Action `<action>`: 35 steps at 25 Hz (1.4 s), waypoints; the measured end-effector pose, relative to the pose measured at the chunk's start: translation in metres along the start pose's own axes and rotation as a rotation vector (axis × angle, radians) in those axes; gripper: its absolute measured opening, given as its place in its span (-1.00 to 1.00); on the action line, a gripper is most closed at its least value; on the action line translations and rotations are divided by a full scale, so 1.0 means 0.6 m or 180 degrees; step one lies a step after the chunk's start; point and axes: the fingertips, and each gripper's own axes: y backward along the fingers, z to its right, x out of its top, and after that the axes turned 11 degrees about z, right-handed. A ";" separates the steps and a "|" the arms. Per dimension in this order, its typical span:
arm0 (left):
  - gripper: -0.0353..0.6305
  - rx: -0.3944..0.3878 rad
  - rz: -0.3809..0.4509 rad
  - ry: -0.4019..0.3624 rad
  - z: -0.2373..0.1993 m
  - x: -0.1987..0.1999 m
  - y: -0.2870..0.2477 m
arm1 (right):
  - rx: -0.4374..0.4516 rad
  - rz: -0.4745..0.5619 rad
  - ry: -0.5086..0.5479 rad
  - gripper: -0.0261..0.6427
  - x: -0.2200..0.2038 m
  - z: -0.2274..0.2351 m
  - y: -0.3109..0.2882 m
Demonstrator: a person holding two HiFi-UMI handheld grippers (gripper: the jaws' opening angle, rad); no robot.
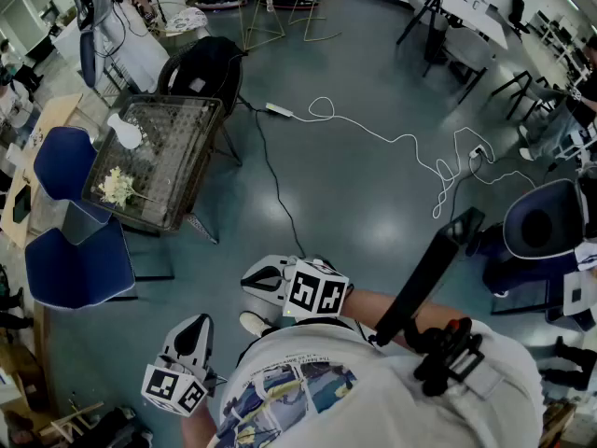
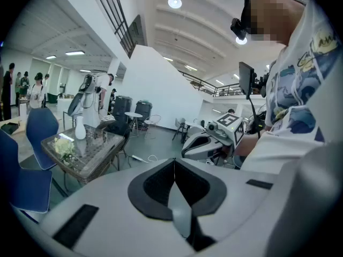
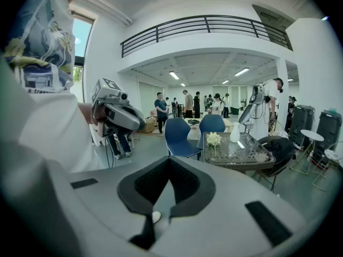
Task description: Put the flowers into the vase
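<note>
A bunch of pale flowers (image 1: 118, 187) lies on a glass-topped table (image 1: 187, 171) at the left of the head view, with a white vase (image 1: 124, 131) standing just beyond it. Both grippers are far from the table, close to the person's body. My left gripper (image 1: 195, 325) is shut and holds nothing; its own view shows the vase (image 2: 80, 128), the flowers (image 2: 65, 148) and the table (image 2: 102, 151) off to the left. My right gripper (image 1: 254, 279) is also shut and holds nothing; its view shows the flowers (image 3: 214, 139), the vase (image 3: 235, 133) and the table (image 3: 252, 158) ahead to the right.
Two blue chairs (image 1: 75, 250) stand at the table's near side and a black chair (image 1: 207, 68) at its far end. A white cable (image 1: 410, 147) and a black cable (image 1: 275, 189) trail over the grey floor. Several people (image 3: 187, 103) stand in the background.
</note>
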 end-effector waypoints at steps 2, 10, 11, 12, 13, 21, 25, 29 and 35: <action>-0.87 0.0018 0.0034 0.0042 0.007 -0.002 -0.012 | -0.0002 0.0020 -0.0037 -0.89 -0.010 0.010 0.013; -0.87 0.0024 -0.0049 0.0198 -0.042 -0.006 -0.065 | -0.0279 0.0205 -0.0162 -0.89 -0.022 0.095 0.018; -0.86 0.0018 -0.0064 0.0211 -0.054 -0.004 -0.077 | -0.0305 0.0246 -0.0209 -0.88 -0.022 0.109 0.019; -0.86 0.0011 -0.0073 0.0213 -0.068 -0.002 -0.094 | -0.0339 0.0291 -0.0248 -0.88 -0.023 0.125 0.021; -0.86 0.0002 -0.0077 0.0211 -0.085 0.001 -0.113 | -0.0384 0.0327 -0.0269 -0.88 -0.023 0.144 0.025; -0.65 -0.0039 0.0381 0.0826 -0.369 0.100 -0.218 | -0.0805 0.0398 -0.0434 -0.56 0.041 0.328 -0.068; -0.41 0.0262 0.0498 0.1224 -0.553 0.124 -0.248 | -0.0907 0.0393 -0.0447 -0.56 0.065 0.422 -0.133; -0.31 0.0893 0.0390 0.1417 -0.774 0.118 -0.260 | -0.0950 0.0431 -0.0437 -0.57 0.089 0.512 -0.200; -0.24 0.1838 0.0246 0.1882 -1.054 0.088 -0.279 | -0.0698 0.0276 -0.0594 -0.57 0.078 0.657 -0.256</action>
